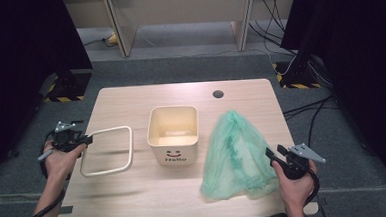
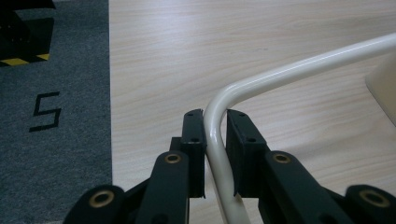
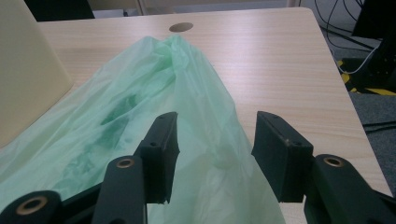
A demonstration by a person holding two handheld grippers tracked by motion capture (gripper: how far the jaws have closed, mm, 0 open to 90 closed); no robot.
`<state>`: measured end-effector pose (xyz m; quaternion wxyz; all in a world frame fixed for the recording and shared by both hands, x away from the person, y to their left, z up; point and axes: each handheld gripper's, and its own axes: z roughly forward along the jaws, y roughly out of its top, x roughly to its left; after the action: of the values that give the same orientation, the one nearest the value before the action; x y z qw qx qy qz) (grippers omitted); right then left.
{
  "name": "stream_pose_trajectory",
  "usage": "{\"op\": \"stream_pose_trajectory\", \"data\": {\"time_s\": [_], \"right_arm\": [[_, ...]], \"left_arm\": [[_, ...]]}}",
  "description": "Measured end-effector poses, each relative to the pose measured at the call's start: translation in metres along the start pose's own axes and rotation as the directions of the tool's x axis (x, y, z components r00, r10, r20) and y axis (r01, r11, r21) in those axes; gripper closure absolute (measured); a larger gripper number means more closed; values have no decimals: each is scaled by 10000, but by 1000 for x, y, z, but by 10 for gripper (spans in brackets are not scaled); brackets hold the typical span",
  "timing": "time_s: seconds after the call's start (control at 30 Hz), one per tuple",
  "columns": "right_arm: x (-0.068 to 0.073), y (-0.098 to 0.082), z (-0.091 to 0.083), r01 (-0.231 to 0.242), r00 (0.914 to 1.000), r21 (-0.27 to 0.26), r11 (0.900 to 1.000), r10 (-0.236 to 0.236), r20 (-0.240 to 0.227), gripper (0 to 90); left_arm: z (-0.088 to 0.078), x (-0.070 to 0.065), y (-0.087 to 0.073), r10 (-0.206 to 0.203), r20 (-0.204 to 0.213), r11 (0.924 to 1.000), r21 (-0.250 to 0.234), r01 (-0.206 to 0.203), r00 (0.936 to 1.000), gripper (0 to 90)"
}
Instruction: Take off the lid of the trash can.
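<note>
Item 1, cream ring frame (image 2: 261, 79), clamped in left gripper (image 2: 215, 140); item 2, green bag (image 3: 154, 121), lies between right gripper's (image 3: 212, 140) parted jaws, ungripped.

On the table (image 1: 136, 201), the bin (image 1: 173, 134) stands at the centre. The frame (image 1: 107, 150) lies at its 9 o'clock, well apart. The bag (image 1: 236, 156) lies at its 4 o'clock, near it. The cable hole (image 1: 218, 94) sits at the bin's 1 o'clock.
</note>
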<state>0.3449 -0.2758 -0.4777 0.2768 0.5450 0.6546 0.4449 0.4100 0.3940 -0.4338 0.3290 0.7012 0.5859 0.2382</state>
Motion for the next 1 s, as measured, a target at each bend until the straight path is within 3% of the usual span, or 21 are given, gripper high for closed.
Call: {"op": "stream_pose_trajectory", "data": {"time_s": [1.0], "right_arm": [[0, 0, 0, -34, 10000, -6, 10000, 34, -16, 497]], "left_arm": [[20, -2, -24, 410, -16, 9992, 24, -410, 9992, 770]]}}
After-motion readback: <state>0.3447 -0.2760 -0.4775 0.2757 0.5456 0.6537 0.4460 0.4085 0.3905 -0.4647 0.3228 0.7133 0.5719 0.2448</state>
